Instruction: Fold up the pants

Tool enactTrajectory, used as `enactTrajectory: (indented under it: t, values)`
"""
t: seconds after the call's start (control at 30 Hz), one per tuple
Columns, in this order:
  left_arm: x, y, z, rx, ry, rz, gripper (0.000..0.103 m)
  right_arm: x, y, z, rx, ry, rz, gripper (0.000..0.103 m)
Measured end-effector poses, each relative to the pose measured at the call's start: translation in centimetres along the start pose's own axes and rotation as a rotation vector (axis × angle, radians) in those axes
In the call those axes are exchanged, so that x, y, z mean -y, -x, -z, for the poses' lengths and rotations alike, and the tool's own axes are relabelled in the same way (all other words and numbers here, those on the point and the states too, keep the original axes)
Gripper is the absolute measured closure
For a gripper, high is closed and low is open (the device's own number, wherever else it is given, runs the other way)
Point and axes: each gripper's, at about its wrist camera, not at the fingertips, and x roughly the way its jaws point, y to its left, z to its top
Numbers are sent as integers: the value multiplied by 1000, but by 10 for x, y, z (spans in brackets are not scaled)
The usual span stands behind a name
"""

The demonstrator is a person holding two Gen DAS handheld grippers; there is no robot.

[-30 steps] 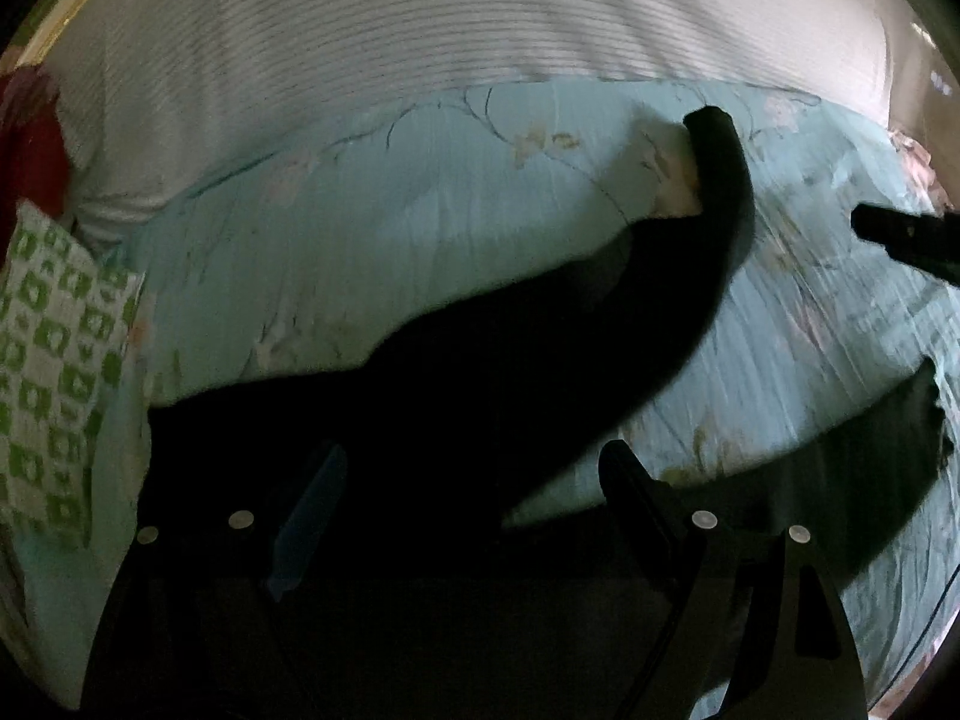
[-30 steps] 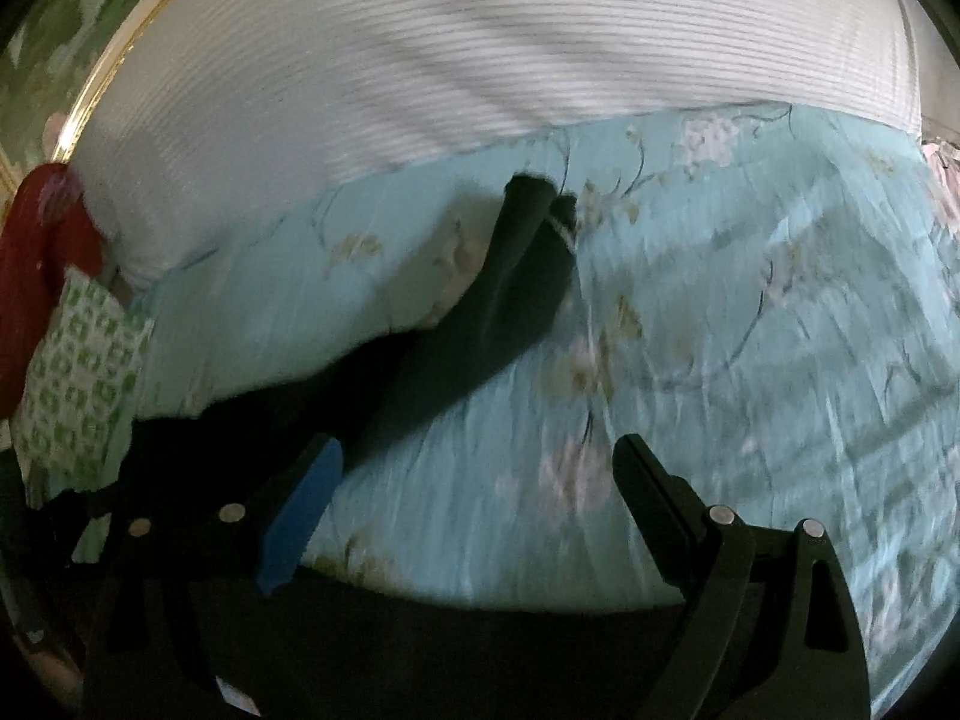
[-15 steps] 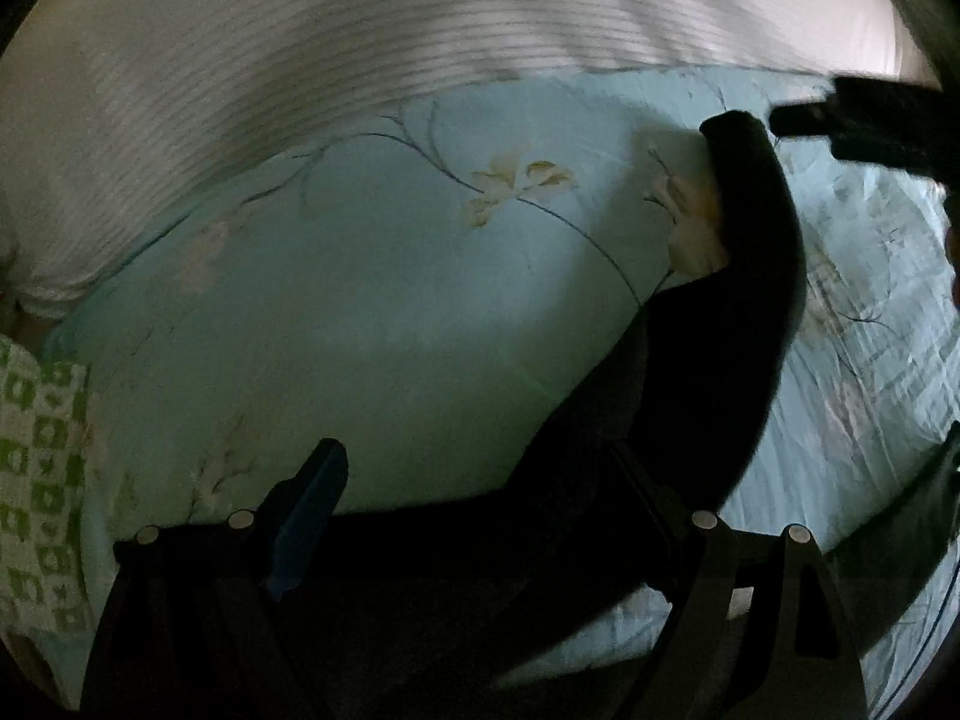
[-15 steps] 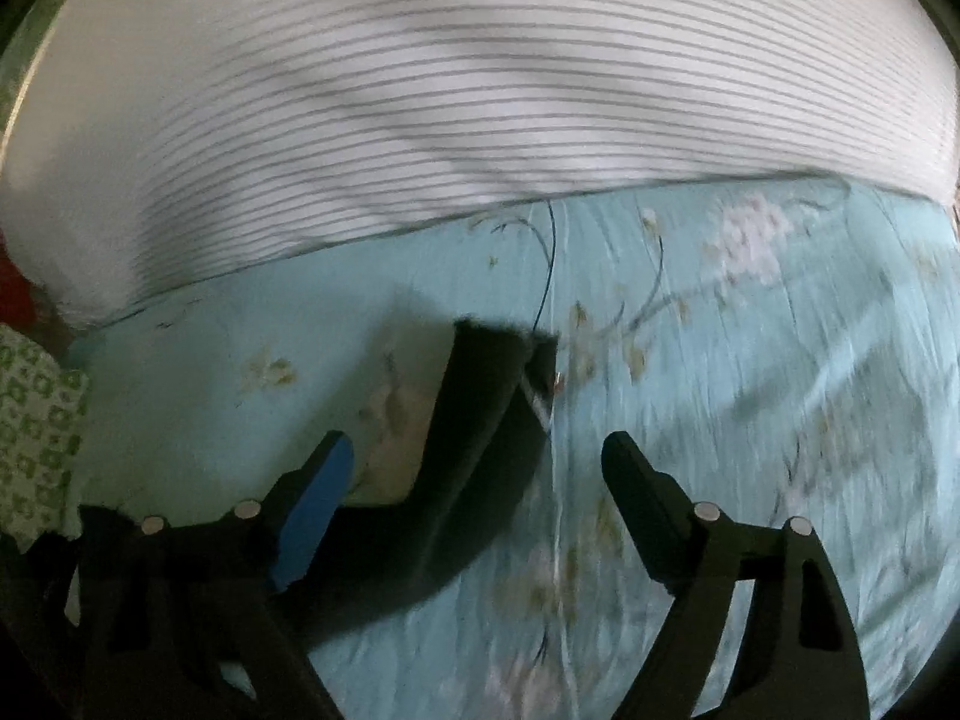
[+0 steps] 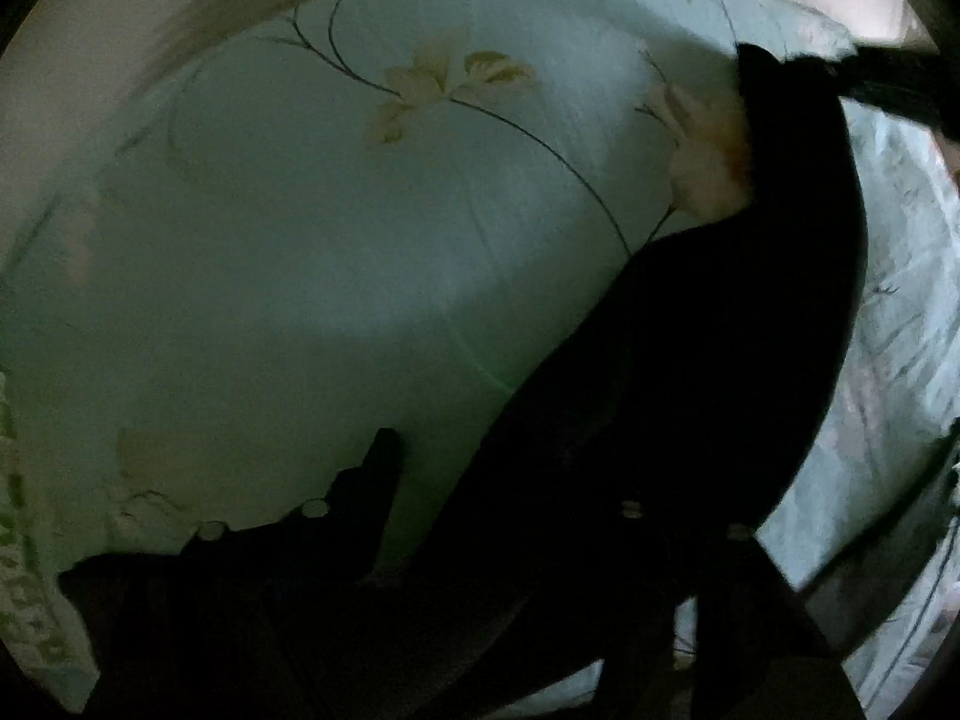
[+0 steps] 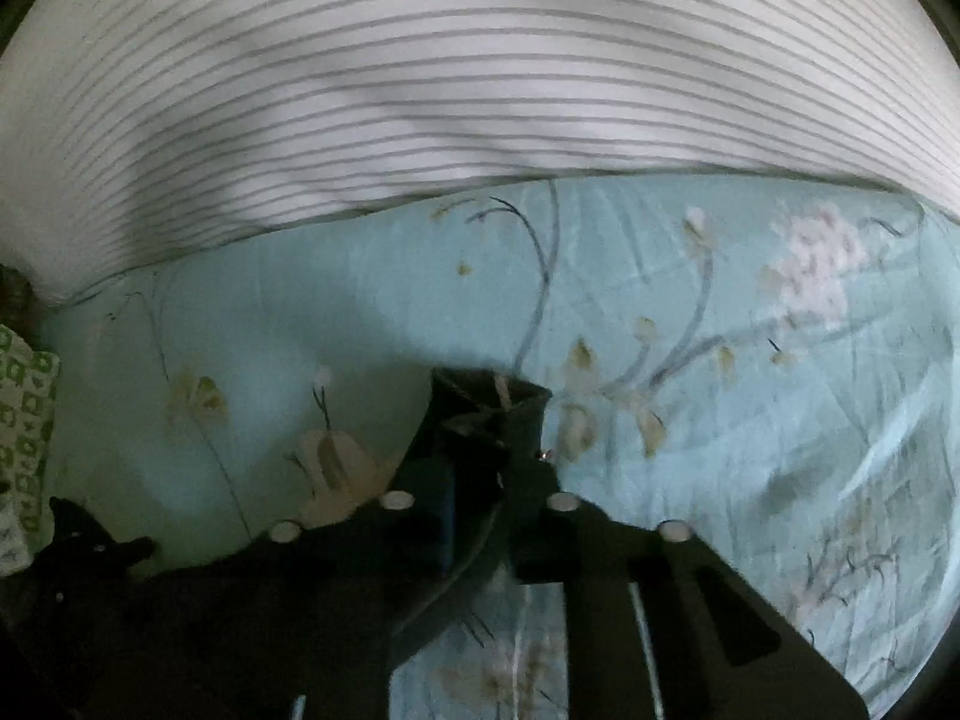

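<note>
Right gripper [image 6: 480, 480] clamps the far cuff of the black pants [image 6: 492, 414] on the teal bedspread [image 6: 750, 420], left gripper [image 5: 510, 480] looks pinched on the leg though I cannot tell — lift both evenly, carry the cuff back smoothly.

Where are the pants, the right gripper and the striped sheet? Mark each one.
pants [image 6: 489, 399], right wrist view, leg hem.
right gripper [image 6: 489, 462], right wrist view, between its fingertips, clamping the hem.
striped sheet [image 6: 480, 90], right wrist view, its middle.

Bed w/ teal floral sheet [image 6: 750, 420]; black pants [image 5: 690, 390] lay directly on it, striped white bedding [image 6: 450, 78] beyond pants, green-checked pillow [image 6: 24, 420] left of pants.
</note>
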Motion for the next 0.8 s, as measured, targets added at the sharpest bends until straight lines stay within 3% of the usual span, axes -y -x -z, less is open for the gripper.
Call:
enactTrajectory:
  t: [0.07, 0.17, 0.47, 0.7, 0.8]
  values:
    - [-1, 1, -1, -1, -2, 24, 82, 9, 14, 8, 13, -6, -5, 94]
    - [-2, 8, 1, 5, -14, 36, 95, 23, 33, 17, 35, -32, -27, 95]
    - [-1, 58, 32, 86, -56, 110, 97, 71, 88, 68, 37, -87, -13, 96]
    - [16, 31, 37, 48, -100, 65, 96, 96, 62, 119, -56, -199, -14, 94]
    - [23, 23, 35, 37, -149, 41, 90, 96, 60, 123, -72, -196, -3, 93]
